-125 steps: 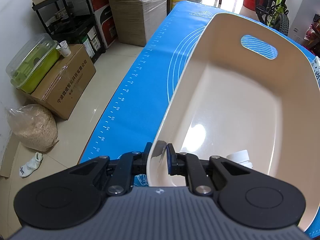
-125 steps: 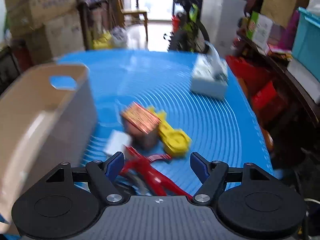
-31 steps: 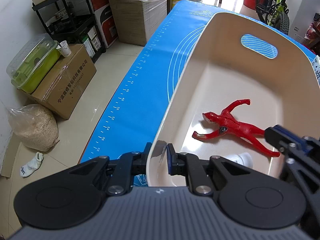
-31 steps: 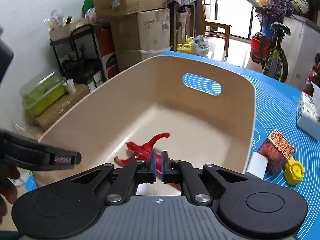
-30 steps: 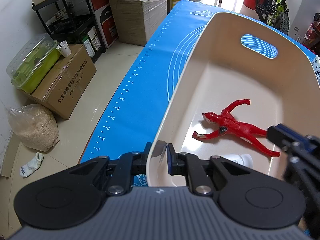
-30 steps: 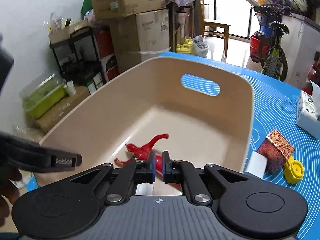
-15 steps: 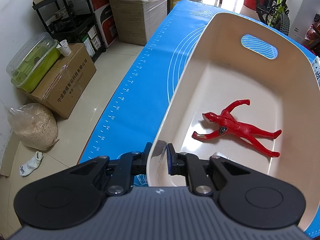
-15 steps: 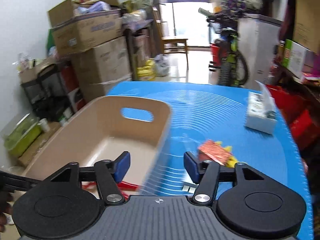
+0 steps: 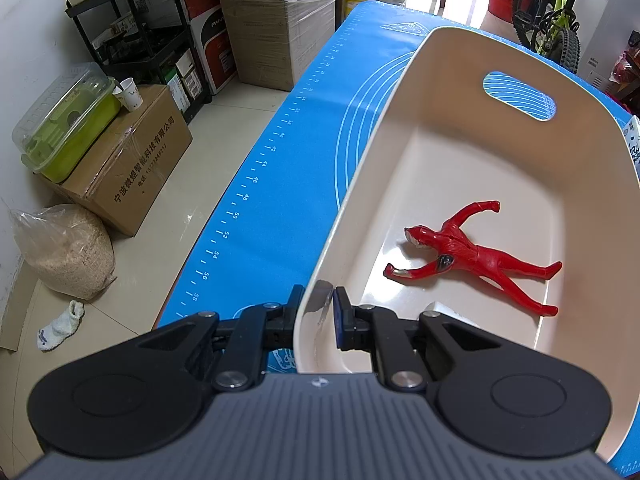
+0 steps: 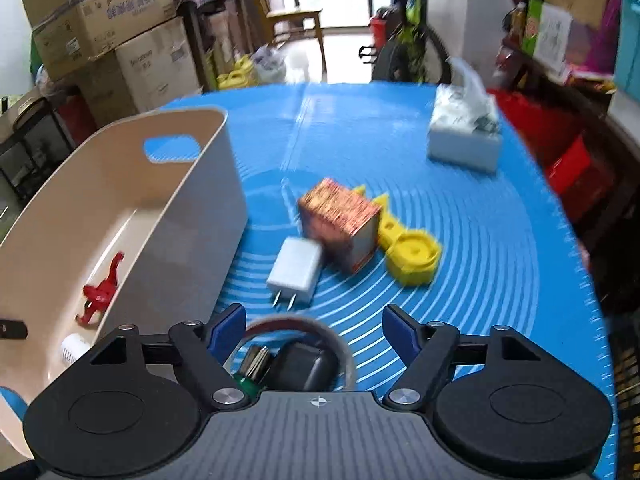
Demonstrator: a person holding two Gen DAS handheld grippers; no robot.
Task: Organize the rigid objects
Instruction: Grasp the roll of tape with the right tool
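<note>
Gripping the bin (image 9: 400,168) by its near rim, my left gripper (image 9: 320,312) is pinching the wall with one finger outside and one inside, jaws narrow around the plastic. The bin's left side is running close to the mat (image 9: 280,200) edge, with the floor dropping away beyond the ruler marks. Inside, the red figure (image 9: 468,256) is lying flat toward the right wall, arms spread, with bare floor showing toward the far handle slot. A small white thing by the near wall is mostly hidden, and I cannot tell what it is.

Moving rightward, I am holding my right gripper (image 10: 316,328) over the mat with jaws wide and nothing between them. Just below it a tape ring (image 10: 304,328) is circling some dark items I cannot make out. Ahead, the charger (image 10: 296,270) is lying prongs toward me, touching the patterned box (image 10: 340,222), which is touching the yellow piece (image 10: 412,256). The charger is sitting near the bin's right wall. The tissue box (image 10: 464,144) is sitting well apart at the far right, with open mat stretching to the right edge.
</note>
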